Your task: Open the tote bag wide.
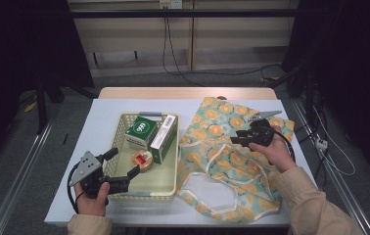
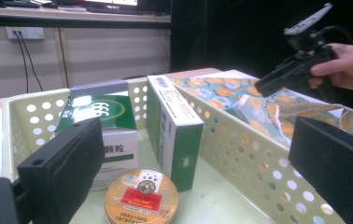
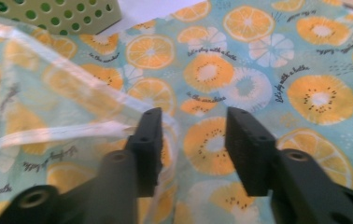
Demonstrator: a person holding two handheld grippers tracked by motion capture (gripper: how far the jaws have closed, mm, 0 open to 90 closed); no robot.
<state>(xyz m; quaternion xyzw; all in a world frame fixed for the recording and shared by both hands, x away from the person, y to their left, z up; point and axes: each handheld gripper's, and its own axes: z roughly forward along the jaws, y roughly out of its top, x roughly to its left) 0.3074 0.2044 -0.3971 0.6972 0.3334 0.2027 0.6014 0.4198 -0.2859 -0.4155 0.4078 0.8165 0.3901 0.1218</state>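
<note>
A pale green perforated basket (image 1: 119,128) (image 2: 240,154) holds a green and white box (image 1: 142,129) (image 2: 102,116), a taller box on edge (image 1: 163,137) (image 2: 174,135) and a round yellow tin (image 1: 142,160) (image 2: 141,196). My left gripper (image 1: 123,162) (image 2: 198,172) is open at the basket's near left corner, its jaws wide apart and level with the tin. To the right lies a teal cloth bag with an orange fruit print (image 1: 222,161) (image 3: 258,70) (image 2: 268,107). My right gripper (image 1: 239,137) (image 3: 193,144) (image 2: 277,77) hovers open just above the bag, with nothing between its jaws.
A white sheet (image 1: 75,147) covers the table, and bare wood shows at the far edge. A corner of the basket (image 3: 62,11) lies beyond the bag. The bag's white handles (image 1: 212,196) loop toward the front edge. Cables and metal rails run along the floor on both sides.
</note>
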